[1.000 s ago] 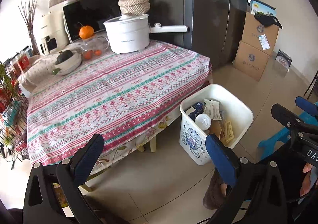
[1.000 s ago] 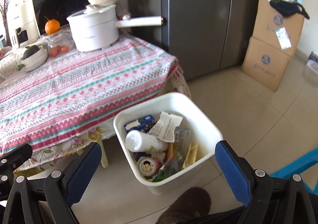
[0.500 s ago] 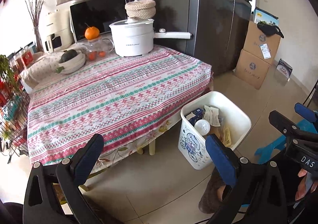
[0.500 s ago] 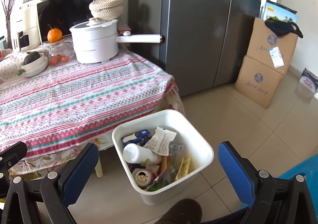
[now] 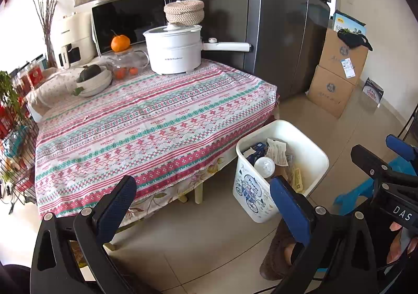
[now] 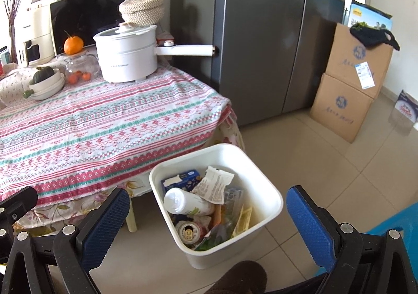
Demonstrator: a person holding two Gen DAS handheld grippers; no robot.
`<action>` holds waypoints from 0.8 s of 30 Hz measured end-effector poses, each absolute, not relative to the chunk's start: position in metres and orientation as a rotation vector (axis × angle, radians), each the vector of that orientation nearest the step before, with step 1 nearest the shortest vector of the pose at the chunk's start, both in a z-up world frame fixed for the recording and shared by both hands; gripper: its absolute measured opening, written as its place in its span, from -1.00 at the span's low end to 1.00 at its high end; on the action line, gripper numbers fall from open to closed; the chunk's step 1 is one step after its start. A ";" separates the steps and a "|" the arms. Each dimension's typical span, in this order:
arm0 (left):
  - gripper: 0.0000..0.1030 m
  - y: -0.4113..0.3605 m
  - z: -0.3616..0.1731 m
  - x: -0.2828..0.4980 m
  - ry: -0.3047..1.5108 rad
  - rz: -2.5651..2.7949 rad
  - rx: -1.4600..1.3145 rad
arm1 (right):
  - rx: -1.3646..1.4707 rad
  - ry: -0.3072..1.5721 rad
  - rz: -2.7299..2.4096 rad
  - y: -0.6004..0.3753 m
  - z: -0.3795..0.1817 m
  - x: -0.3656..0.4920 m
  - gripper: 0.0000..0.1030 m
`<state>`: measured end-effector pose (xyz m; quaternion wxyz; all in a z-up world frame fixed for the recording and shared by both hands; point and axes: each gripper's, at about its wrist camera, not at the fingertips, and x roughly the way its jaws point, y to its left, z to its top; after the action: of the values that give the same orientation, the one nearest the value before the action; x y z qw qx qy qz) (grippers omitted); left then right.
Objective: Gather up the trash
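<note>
**Two empty grippers hovering near a full trash bin**

Beside the near right corner of a cloth-covered table (image 5: 146,121), a white trash bin (image 6: 269,200) is standing on the tiled floor, and we are looking down at it from both wrist cameras. We are holding the left gripper (image 5: 201,205) with its blue-padded fingers spread wide and nothing between them. We are holding the right gripper (image 6: 206,218) the same way, released and empty, with the bin showing in the gap between its fingers.

The bin is sitting just right of the table's edge, close to one table leg. Inside it, trash is lying piled up: a white bottle (image 6: 186,201) on its side, a crumpled receipt (image 6: 215,184) leaning over it, a blue carton (image 6: 180,180) against the far wall, and a drink can (image 6: 188,232) at the near side, its top facing up. Other wrappers are filling the spaces, too jumbled to name.

On the far end of the table, a white electric pot (image 5: 173,50) is standing with its long handle pointing right. A woven basket (image 5: 184,12) appears just behind and above its lid. An orange (image 5: 120,43) is sitting to the pot's left, and a bowl (image 5: 95,81) is resting further left. A dark refrigerator (image 6: 263,33) is rising behind the table, and stacked cardboard boxes (image 6: 350,85) are standing at the far right.
</note>
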<state>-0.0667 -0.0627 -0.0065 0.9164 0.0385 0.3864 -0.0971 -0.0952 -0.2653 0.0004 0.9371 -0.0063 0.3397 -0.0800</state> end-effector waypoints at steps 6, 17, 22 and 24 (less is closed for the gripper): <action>1.00 -0.061 -0.006 -0.066 0.798 -0.200 0.078 | -0.013 0.696 -0.164 -0.267 0.000 -0.095 0.93; 1.00 -0.058 -0.009 -0.065 0.810 -0.207 0.056 | -0.013 0.695 -0.172 -0.268 0.001 -0.093 0.94; 1.00 -0.058 -0.008 -0.064 0.813 -0.203 0.054 | -0.013 0.696 -0.173 -0.268 0.001 -0.094 0.94; 1.00 -0.059 -0.009 -0.064 0.813 -0.202 0.053 | -0.012 0.696 -0.172 -0.268 0.001 -0.094 0.95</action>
<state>-0.0642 -0.0586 -0.0086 0.9132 0.0257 0.3949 -0.0978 -0.0935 -0.2678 0.0012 0.9364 -0.0060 0.3406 -0.0841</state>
